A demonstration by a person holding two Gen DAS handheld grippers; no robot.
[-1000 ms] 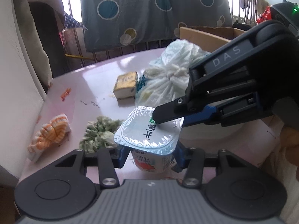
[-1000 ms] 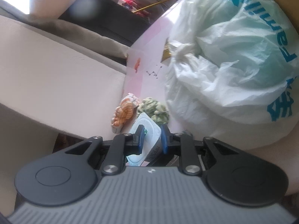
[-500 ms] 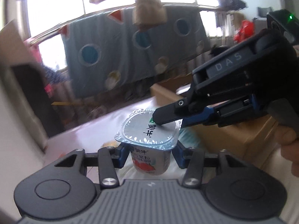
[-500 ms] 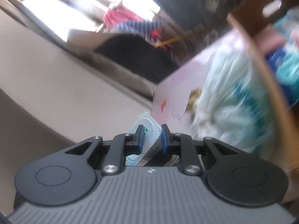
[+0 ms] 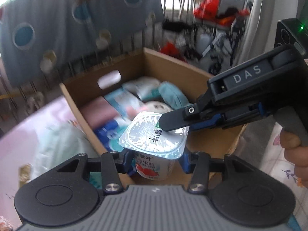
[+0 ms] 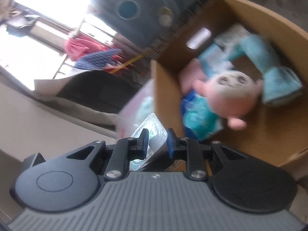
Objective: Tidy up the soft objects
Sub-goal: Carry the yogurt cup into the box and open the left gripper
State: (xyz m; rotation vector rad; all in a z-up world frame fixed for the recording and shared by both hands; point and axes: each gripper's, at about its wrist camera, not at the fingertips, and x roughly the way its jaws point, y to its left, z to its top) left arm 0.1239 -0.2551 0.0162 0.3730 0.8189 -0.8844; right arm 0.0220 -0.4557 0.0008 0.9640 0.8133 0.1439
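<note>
Yogurt cup (image 5: 154, 146) above cardboard box (image 5: 173, 65) edge, plush toy (image 6: 231, 98) inside box

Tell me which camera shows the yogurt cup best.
The left wrist view: the yogurt cup sits centred, foil lid and printed side both visible, over the cardboard box. The right wrist view catches only part of its foil lid, between the right gripper fingers.

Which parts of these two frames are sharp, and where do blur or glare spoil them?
Left wrist: yogurt cup and both grippers sharp, foil lid glares, box contents and background motion-blurred. Right wrist: own gripper sharp, box and plush toy smeared, window blown out.
</note>
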